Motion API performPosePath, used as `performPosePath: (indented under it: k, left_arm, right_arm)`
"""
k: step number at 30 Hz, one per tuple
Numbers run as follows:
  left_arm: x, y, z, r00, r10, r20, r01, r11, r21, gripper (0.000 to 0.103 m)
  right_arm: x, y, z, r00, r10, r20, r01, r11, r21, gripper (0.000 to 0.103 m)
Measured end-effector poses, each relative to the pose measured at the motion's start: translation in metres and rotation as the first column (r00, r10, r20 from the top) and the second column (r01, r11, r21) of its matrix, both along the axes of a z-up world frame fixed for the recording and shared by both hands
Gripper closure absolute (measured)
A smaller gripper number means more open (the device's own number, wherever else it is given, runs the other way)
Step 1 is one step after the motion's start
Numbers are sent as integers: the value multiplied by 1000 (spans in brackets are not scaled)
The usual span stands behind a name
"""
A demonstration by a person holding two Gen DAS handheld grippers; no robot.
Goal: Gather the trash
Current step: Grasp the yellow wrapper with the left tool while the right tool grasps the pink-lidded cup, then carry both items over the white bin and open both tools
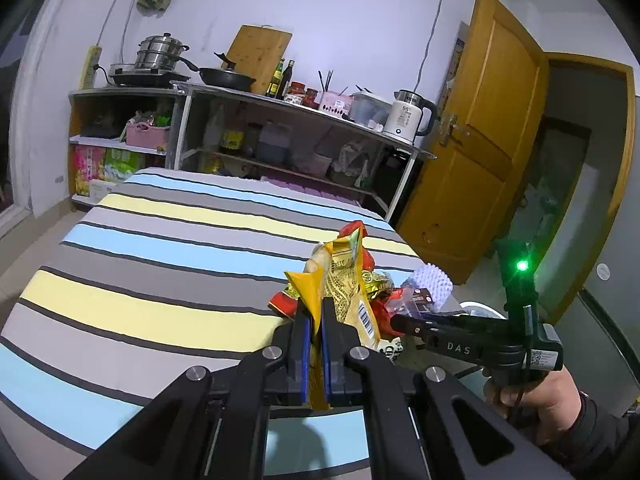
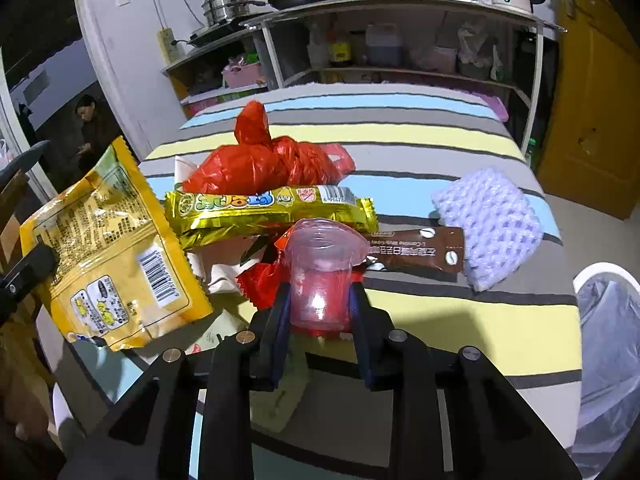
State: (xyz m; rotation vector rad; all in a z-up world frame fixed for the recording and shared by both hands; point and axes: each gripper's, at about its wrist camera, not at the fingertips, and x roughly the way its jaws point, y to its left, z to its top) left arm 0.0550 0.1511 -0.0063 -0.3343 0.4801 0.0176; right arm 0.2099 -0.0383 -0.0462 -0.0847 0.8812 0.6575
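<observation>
My left gripper point(image 1: 315, 308) is shut on a yellow snack bag point(image 1: 344, 280), held up above the striped table; the bag also shows at the left of the right wrist view point(image 2: 108, 256). My right gripper point(image 2: 318, 292) is shut on a clear plastic cup point(image 2: 320, 272) with pinkish residue, just above the table. On the table lie a red plastic bag point(image 2: 260, 160), a gold wrapper point(image 2: 272, 208), a brown sachet point(image 2: 416, 254), a purple foam net point(image 2: 492, 228) and a red wrapper point(image 2: 260, 284). The right gripper also shows in the left wrist view point(image 1: 400, 322).
A white bin with a clear liner point(image 2: 608, 344) stands at the table's right edge. The striped tablecloth point(image 1: 160, 264) covers the table. Metal shelves with cookware and a kettle point(image 1: 408, 116) stand behind. A yellow door point(image 1: 480, 140) is to the right.
</observation>
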Motion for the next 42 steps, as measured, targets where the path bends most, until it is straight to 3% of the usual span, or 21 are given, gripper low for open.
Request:
performPosePath:
  k: [15, 42]
  left_arm:
    - [-7, -35, 28, 1000, 1, 6, -2, 998, 59, 99]
    - [15, -133, 51, 992, -129, -16, 129, 983, 131, 99]
  right_arm:
    - [-43, -46, 35, 997, -26, 73, 23, 999, 44, 74]
    - [-93, -138, 75, 972, -144, 184, 124, 986, 115, 74]
